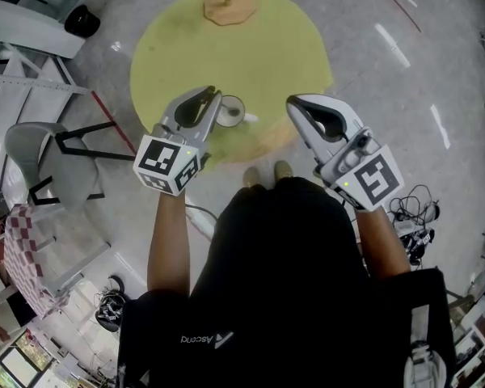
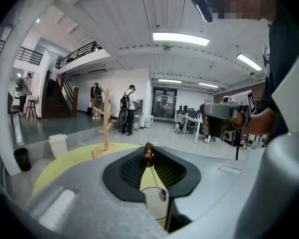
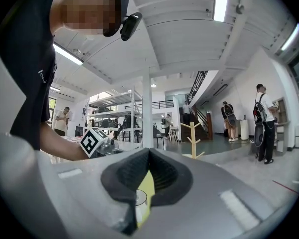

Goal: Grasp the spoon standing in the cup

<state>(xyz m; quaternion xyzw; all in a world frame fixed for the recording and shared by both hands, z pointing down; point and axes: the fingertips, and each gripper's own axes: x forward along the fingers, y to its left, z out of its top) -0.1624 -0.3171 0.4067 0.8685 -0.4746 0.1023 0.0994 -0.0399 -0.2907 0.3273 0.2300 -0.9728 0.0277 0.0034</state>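
Spoon (image 2: 148, 157): stood upright in cup (image 2: 159, 203) near edge of yellow table (image 1: 178, 47), pinched just under its brown knob by left gripper (image 2: 148, 149). Judged light, stiff, slick; best held high on stem. Right gripper (image 3: 148, 152): pressed together, empty.

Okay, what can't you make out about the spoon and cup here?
Left gripper view: spoon, lower end hidden inside the cup.
Head view: left gripper covers the spoon.
All views: whether the cup holds anything else, too small or blocked by jaws.
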